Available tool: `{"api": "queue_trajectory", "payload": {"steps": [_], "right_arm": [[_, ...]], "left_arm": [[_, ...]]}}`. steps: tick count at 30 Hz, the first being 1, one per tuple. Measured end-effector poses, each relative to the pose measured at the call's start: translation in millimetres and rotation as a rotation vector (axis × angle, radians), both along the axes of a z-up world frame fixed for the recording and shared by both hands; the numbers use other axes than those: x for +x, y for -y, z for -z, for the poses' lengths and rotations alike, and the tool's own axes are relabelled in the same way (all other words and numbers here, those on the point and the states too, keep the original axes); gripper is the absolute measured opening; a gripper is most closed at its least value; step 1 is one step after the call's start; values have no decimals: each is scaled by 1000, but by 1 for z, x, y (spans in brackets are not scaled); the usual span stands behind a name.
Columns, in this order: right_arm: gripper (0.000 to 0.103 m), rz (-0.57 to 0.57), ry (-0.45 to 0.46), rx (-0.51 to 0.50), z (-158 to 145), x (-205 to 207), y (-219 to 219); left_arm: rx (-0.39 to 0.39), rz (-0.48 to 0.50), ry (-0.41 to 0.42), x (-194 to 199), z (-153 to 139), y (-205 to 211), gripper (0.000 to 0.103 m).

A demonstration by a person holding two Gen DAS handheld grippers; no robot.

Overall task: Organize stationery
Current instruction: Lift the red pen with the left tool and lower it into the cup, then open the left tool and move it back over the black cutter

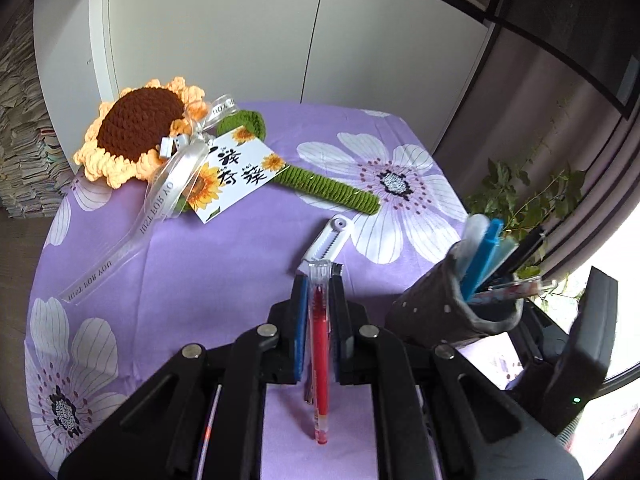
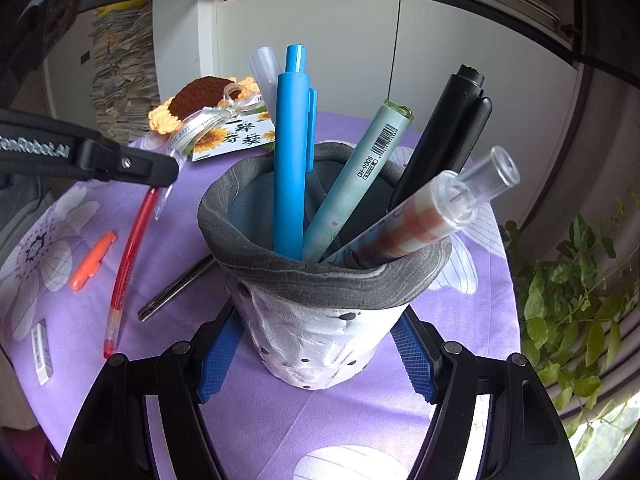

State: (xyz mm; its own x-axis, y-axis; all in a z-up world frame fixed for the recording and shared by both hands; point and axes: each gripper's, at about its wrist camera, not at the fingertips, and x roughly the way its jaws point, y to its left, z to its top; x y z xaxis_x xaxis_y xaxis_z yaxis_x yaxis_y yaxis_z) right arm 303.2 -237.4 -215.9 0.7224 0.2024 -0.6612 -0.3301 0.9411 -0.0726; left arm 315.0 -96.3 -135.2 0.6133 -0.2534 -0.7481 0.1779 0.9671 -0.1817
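Pinching a red pen betw its fingers, left gripper holds it over the tabletop middle. Right gripper fingers spread either side of pen cup nr right edge, touching its base; contact w/ walls unclear. Box cutter lies just beyond the pen.

A round table under a purple cloth printed with white flowers carries a crocheted sunflower with ribbon and card at its far side, and a white utility knife nearer the middle. A grey-rimmed pen cup stands on it. Left of the cup lie an orange cap, a white eraser and a dark metal clip.
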Motion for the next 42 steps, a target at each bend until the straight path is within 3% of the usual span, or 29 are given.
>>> {"api": "queue_trajectory", "payload": {"steps": [10, 17, 30, 42], "right_arm": [[73, 0, 0, 0, 0, 0, 0], [73, 0, 0, 0, 0, 0, 0], [73, 0, 0, 0, 0, 0, -1], [73, 0, 0, -1, 0, 0, -1]], "left_arm": [[-71, 76, 178, -41, -66, 9, 8], [-123, 97, 344, -39, -97, 29, 8], [-154, 99, 426, -16, -89, 46, 8], [-56, 162, 389, -22, -55, 59, 9]]}}
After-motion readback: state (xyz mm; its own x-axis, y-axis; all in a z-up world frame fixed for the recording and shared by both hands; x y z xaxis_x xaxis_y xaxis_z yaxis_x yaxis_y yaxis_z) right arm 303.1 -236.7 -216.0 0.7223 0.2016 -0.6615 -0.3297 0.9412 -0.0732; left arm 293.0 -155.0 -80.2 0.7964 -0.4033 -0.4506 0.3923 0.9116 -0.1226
